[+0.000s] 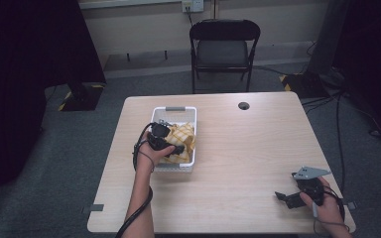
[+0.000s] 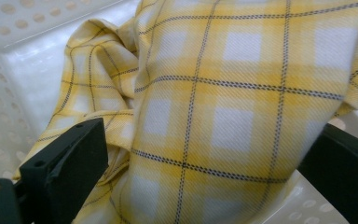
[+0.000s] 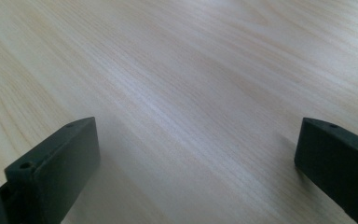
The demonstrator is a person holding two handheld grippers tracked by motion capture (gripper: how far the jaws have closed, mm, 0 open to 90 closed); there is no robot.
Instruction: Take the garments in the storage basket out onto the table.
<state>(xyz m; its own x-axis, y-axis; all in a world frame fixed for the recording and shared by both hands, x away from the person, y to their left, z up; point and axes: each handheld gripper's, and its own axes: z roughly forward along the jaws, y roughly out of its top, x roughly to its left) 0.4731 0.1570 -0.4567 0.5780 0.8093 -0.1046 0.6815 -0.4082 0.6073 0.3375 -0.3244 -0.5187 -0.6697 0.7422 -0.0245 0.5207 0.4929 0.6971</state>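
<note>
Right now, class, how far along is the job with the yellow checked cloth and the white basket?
Done: the yellow checked cloth lies bunched in the white perforated basket, one edge draped on its rim. In hand: the left claw is open, its jaws either side of a fold of cloth. Left: shutting on the fold and moving it; the right claw waits open over the bare wooden table.
</note>
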